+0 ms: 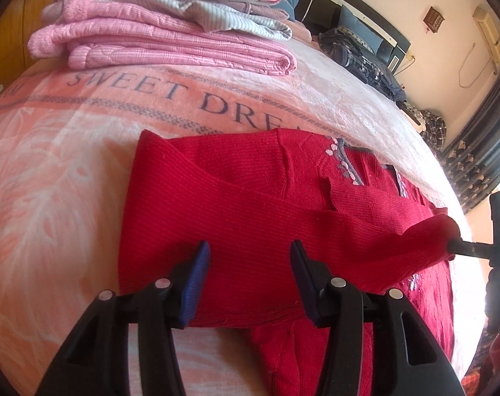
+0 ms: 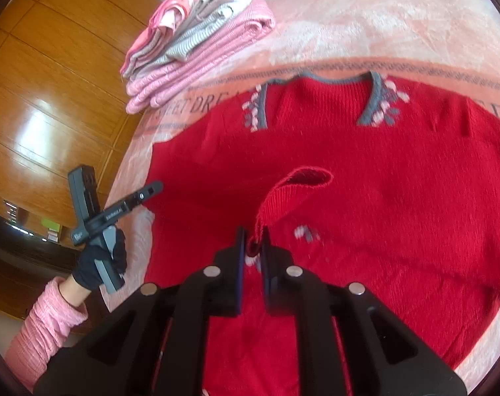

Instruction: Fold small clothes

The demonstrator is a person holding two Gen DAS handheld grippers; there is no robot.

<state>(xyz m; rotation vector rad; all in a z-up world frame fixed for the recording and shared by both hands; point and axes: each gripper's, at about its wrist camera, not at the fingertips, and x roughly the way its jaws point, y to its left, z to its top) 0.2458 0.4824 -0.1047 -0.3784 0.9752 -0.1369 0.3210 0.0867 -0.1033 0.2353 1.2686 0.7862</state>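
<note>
A red knit sweater point(image 2: 365, 171) with grey neck trim lies flat, front up, on the bed. One sleeve point(image 1: 283, 217) is drawn across the body. My right gripper point(image 2: 253, 241) is shut on that sleeve's cuff point(image 2: 302, 178), held a little above the chest. In the left wrist view the right gripper point(image 1: 452, 246) shows at the far right, with the cuff bunched around its tips. My left gripper point(image 1: 250, 257) is open, hovering over the sweater's side edge with nothing gripped. The right wrist view shows the left gripper point(image 2: 147, 194) at the sweater's left edge, held by a gloved hand point(image 2: 98, 264).
A stack of folded pink and striped clothes point(image 1: 170, 29) sits on the pink "SWEET DREAM" blanket point(image 1: 51, 165) beyond the sweater. Dark clothes point(image 1: 365, 56) lie by the headboard. The wooden floor point(image 2: 51, 99) lies past the bed's left edge.
</note>
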